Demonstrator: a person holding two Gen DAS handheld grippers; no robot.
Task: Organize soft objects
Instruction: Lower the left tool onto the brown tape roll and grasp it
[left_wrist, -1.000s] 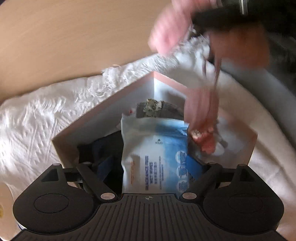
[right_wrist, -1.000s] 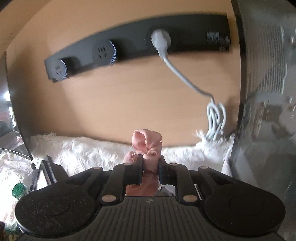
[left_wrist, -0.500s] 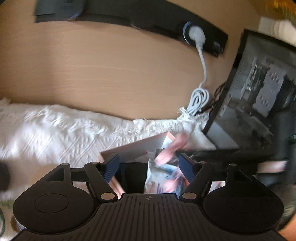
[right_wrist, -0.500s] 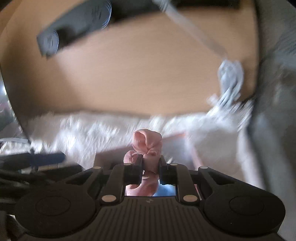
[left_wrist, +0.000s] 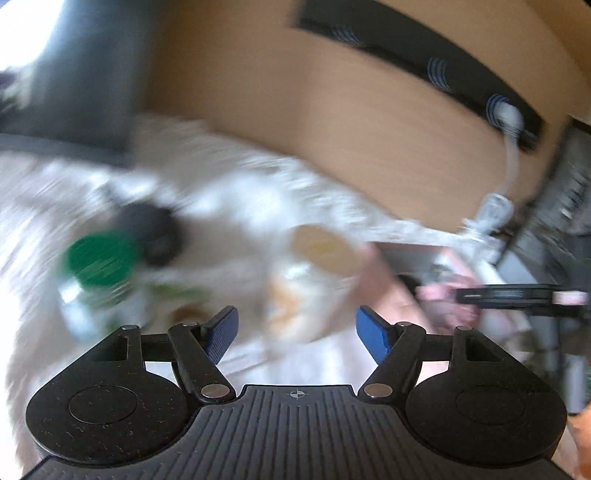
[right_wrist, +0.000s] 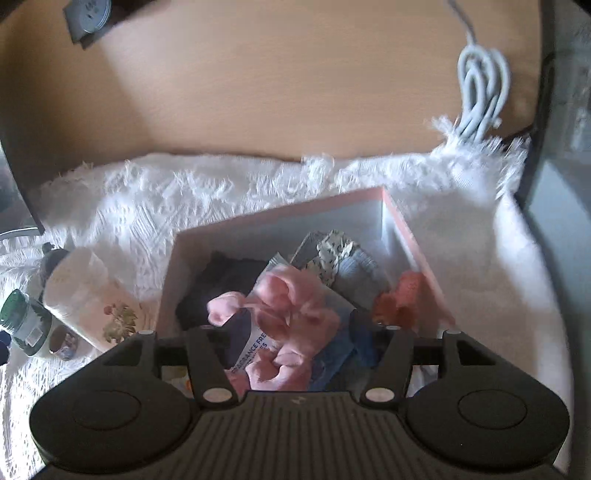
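— Blue-padded left gripper (left_wrist: 296, 328) in its own view: spread wide, nothing held between the pads (left_wrist: 371, 334). Hard to read beyond that, all smeared by motion.

— Anything recognisable past the fingers?

— Blurred roll (left_wrist: 314, 269) ahead, standing on white cloth (left_wrist: 240, 206). Green cap (left_wrist: 98, 260) off to the left with a dark blob beside it. Wood board (left_wrist: 332, 122) behind, crossed by a black power strip (left_wrist: 424, 62) with a white plug (left_wrist: 509, 118). At far right, the other tool (left_wrist: 517, 295) seen side-on above a pink smear; too blurred to tell more.

— And the right wrist view?

— Sharper. Right gripper (right_wrist: 295, 334) with fingers parted wide, gripping nothing. Pink toy (right_wrist: 284, 314) lying loose between them and below, inside the box (right_wrist: 295, 206), resting on a wipes pack (right_wrist: 258, 343). Dark cloth (right_wrist: 218, 280) at the box's left, patterned grey fabric (right_wrist: 340, 254) toward the back, orange item (right_wrist: 400, 295) against the right wall.

— Outside the box?

— Same white cloth (right_wrist: 147, 206) under everything. Floral roll (right_wrist: 88, 291) lying tilted just left of the box, green-capped jar (right_wrist: 20, 314) further left. Coiled white cable (right_wrist: 480, 96) at upper right on the wood, near the cloth's fringe.
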